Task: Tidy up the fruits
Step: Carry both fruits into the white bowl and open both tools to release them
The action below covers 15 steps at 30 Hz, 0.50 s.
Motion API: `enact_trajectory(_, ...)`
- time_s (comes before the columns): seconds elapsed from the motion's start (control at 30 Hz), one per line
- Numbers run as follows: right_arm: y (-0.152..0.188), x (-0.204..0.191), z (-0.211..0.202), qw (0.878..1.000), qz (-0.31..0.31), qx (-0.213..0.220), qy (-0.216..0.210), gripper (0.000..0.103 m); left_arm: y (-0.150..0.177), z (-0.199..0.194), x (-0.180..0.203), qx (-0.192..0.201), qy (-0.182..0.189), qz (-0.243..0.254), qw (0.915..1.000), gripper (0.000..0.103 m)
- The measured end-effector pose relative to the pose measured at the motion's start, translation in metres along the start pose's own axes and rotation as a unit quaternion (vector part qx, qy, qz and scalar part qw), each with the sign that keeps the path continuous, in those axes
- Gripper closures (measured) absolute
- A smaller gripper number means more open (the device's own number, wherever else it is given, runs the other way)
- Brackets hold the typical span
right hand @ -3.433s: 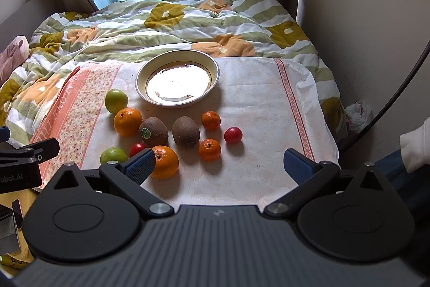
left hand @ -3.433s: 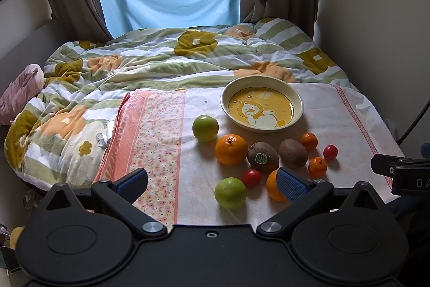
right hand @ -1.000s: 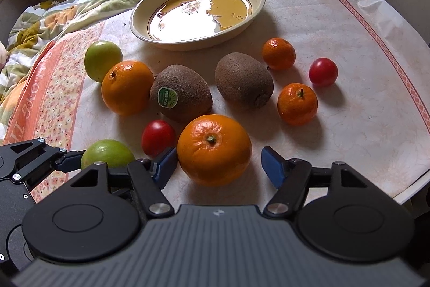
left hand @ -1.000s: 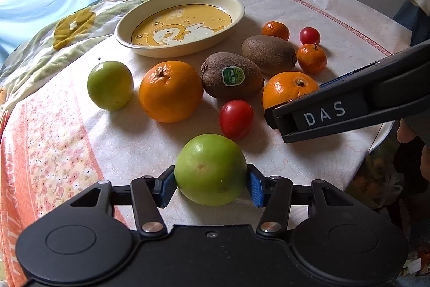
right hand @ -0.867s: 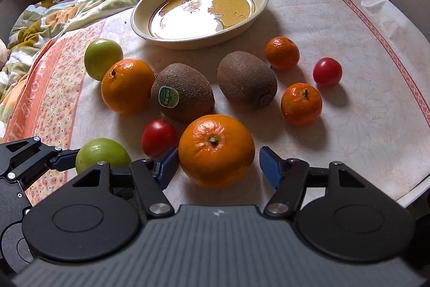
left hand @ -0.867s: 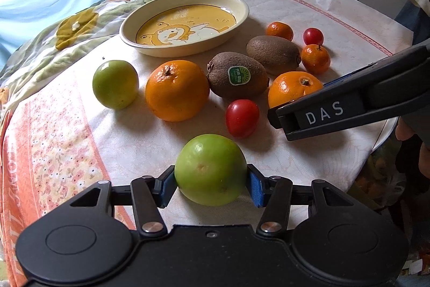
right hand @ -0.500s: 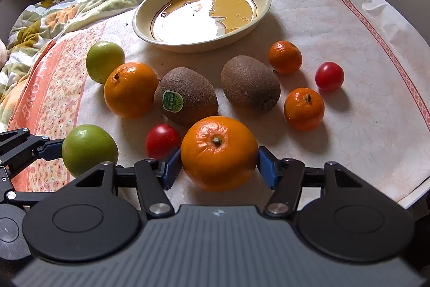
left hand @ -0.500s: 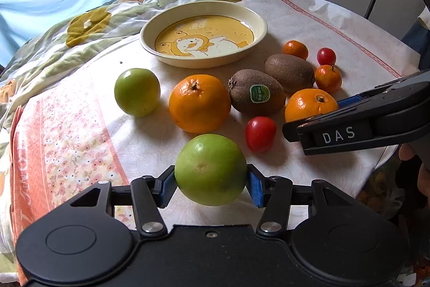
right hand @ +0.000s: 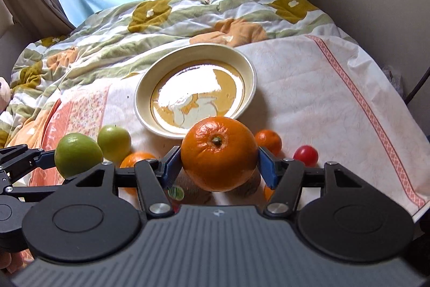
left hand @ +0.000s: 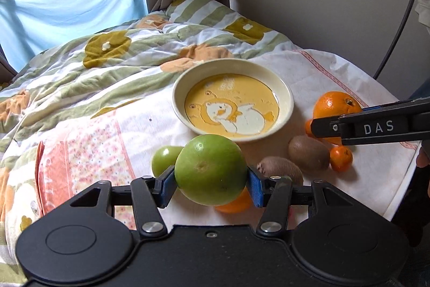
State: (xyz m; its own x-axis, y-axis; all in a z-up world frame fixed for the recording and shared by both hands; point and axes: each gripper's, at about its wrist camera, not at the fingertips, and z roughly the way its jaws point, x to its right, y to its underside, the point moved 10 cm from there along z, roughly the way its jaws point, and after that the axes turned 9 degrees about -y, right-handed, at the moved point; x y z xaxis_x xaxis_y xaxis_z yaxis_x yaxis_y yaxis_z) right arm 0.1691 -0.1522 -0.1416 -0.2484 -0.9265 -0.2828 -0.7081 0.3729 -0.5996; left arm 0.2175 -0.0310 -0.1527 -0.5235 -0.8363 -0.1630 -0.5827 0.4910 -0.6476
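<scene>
The left gripper (left hand: 211,186) is clamped on a large round green citrus fruit (left hand: 211,170), its blue pads pressed to either flank, and the right gripper (right hand: 219,166) grips a big round orange (right hand: 219,153) the same way, stem end facing the camera. What the next move appears to turn on is the shallow cream bowl with a yellow cartoon-duck bottom (left hand: 285,93): it lies straight ahead of and below both claws, just beyond each held fruit, slightly right of the left claw's line and slightly left of the right one's. Neither fruit has a long axis to speak of, so orientation hardly matters. Both hands look about equally near the bowl, and they sit side by side, so they could crowd each other over it. The bowl holds nothing yet. Below the claws, on the white cloth with pink borders (right hand: 336,88), lie a smaller green fruit (left hand: 162,160), two brown fuzzy kiwis (left hand: 309,152), another orange partly hidden (left hand: 233,202), small mandarins (left hand: 341,158) and a red cherry tomato (right hand: 305,155).
</scene>
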Motion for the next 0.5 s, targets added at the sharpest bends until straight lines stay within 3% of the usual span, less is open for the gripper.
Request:
enact_trajectory(0.27, -0.066, 0.021, 0.026, 0.999, -0.023, -0.001, -0.026, 0.028, -0.057, 0.039, 0.0, 0.002, -0.025, -0.017, 0.9995, 0.045)
enact_trajectory(0.5, -0.108, 0.031, 0.07, 0.996, -0.057, -0.026, -0.063, 0.028, -0.084, 0.093, 0.005, -0.024, -0.06, -0.011, 0.9979, 0.045)
